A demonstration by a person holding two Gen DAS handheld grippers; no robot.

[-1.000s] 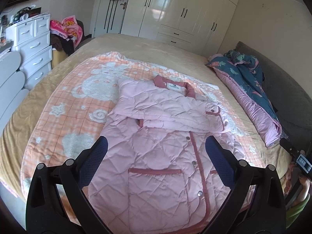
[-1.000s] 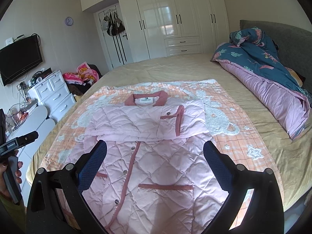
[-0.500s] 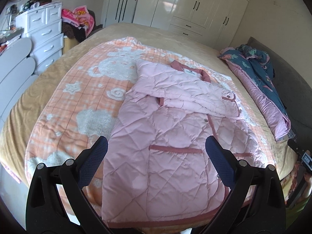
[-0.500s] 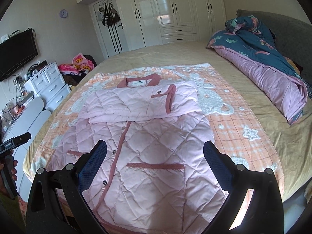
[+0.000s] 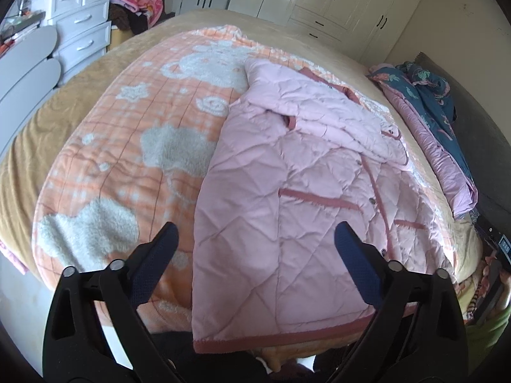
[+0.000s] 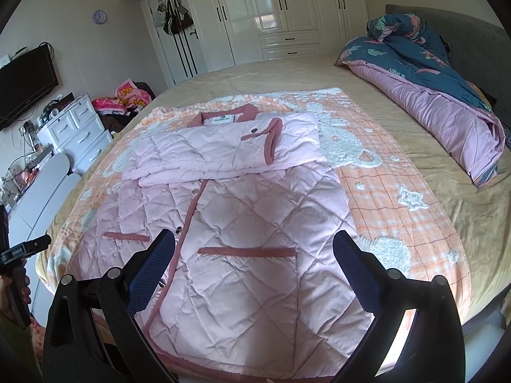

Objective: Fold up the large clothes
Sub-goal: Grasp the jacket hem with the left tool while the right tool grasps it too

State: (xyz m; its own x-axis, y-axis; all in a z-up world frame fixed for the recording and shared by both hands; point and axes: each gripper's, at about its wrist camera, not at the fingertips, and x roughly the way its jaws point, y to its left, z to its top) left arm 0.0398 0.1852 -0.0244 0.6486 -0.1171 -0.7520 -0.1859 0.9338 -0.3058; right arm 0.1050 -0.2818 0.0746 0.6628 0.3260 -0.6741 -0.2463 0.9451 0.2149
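A pink quilted coat [image 5: 287,210] with dusty-rose trim lies flat on an orange-and-white blanket [image 5: 127,146] on the bed, collar far, hem at the near edge. Both sleeves are folded across its chest. It also shows in the right wrist view [image 6: 239,223]. My left gripper [image 5: 255,252] is open and empty, hovering above the hem's left part. My right gripper [image 6: 254,255] is open and empty, above the lower right part near a pocket. The left gripper's handle [image 6: 22,252] shows at the right wrist view's left edge.
A rolled blue-and-purple duvet [image 6: 431,95] lies along the bed's right side by a grey headboard [image 6: 447,25]. White drawers [image 5: 76,28] stand left of the bed, white wardrobes [image 6: 287,16] at the far wall. The bed's near edge [image 5: 271,351] drops off below the hem.
Both grippers have drawn back toward the bed's near edge and tilted down, so the coat's hem has come into view. The coat has not moved. Both stay open.
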